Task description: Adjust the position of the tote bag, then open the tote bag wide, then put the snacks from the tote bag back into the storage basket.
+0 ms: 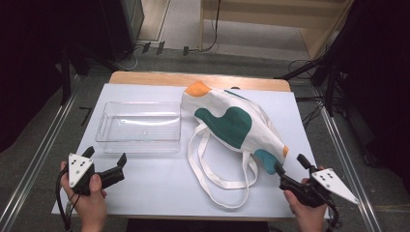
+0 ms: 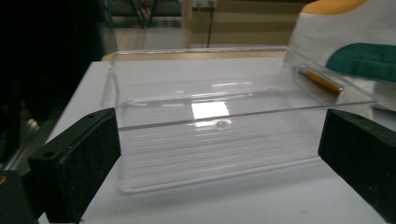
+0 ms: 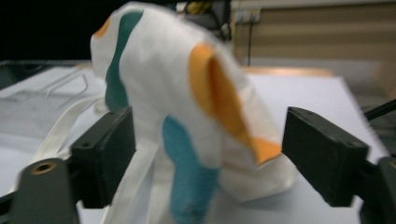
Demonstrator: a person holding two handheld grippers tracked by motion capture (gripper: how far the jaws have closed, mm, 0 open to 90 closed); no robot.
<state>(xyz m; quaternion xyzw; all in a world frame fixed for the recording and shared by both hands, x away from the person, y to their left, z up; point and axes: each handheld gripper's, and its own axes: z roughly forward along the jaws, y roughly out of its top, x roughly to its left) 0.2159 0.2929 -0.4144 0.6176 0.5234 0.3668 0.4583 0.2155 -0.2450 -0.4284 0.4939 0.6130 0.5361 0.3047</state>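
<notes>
One white cloth tote bag [image 1: 232,123] with teal and orange patches lies crumpled on the right half of the white surface [image 1: 159,186], its two long white handles [image 1: 217,179] looped toward the person. Just beside it on the left sits one clear plastic tray [image 1: 139,126], empty and upright. The right gripper [image 1: 290,166] sits at the bag's near corner, fingers [image 3: 105,151] spread wide with that corner bunched between them. From the blurred right gripper view I'd say the pads aren't pressing yet, though the left one may be brushing the cloth. The left gripper [image 1: 105,158] waits just in front of the tray, fingers [image 2: 77,170] wide apart, holding nothing. That bag looks light, soft and floppy, so it will sag and trail its handles. The doubled corner or a hemmed edge is probably the surest hold.
</notes>
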